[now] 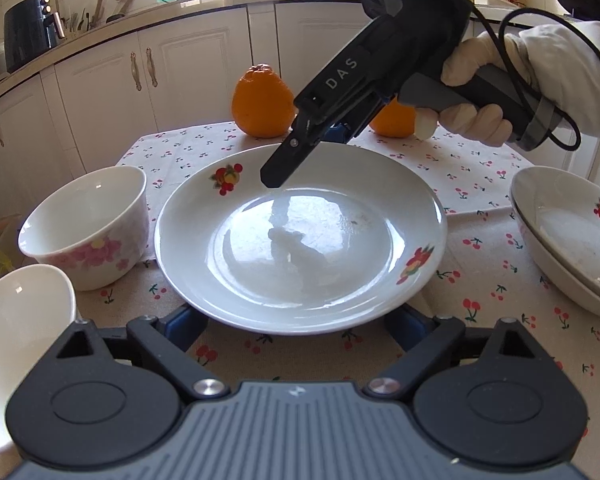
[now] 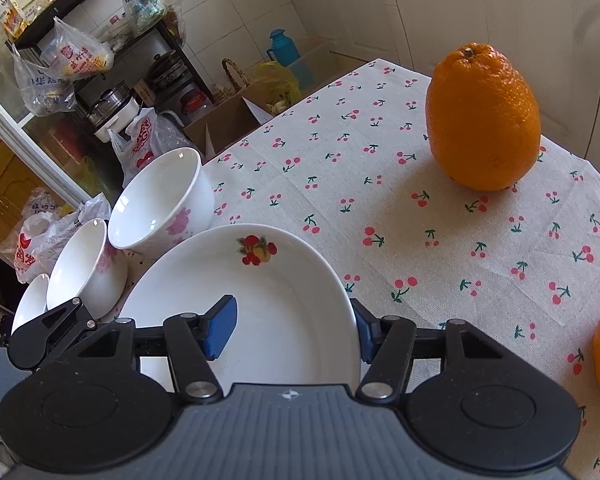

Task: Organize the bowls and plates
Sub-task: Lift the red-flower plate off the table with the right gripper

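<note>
A white plate with fruit decals lies in the middle of the cherry-print tablecloth. My right gripper, held by a gloved hand, is shut on the plate's far rim: one blue pad rests inside the plate, the other sits outside the rim. My left gripper stands open at the near rim, its blue fingers partly hidden under the plate's edge. A pink-flowered bowl stands left of the plate and a plain white bowl lies nearer.
Two stacked deep dishes sit at the right edge. Two oranges stand behind the plate. In the right wrist view three bowls line the table's edge. Kitchen cabinets are beyond.
</note>
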Motion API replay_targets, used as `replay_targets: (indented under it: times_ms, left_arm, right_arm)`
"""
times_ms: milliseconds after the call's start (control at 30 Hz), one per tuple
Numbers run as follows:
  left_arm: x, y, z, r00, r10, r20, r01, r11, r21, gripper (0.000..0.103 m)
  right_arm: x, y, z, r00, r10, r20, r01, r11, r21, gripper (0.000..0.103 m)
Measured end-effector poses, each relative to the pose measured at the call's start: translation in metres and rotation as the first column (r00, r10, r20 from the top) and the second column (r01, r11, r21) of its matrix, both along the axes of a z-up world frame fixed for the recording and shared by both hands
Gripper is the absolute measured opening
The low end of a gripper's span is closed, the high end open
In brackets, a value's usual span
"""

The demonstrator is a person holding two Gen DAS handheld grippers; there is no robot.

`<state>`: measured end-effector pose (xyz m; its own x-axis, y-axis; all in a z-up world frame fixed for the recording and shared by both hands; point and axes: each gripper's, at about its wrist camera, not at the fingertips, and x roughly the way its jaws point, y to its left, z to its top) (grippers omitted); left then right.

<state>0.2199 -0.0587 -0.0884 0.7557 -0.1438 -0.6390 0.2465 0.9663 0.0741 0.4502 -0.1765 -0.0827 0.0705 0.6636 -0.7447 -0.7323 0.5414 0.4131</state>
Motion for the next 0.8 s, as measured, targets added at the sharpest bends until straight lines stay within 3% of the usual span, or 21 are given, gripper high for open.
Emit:
replay_targets:
  times_ms: [800]
  left_arm:
    - [-0.031, -0.014, 0.042, 0.988, -0.156, -0.009, 0.156, 0.988, 0.018, 0.094]
  right_arm:
    - [-0.063, -0.049, 0.048, 0.993, -0.107, 0.049, 0.107, 0.994, 0.017, 0.066]
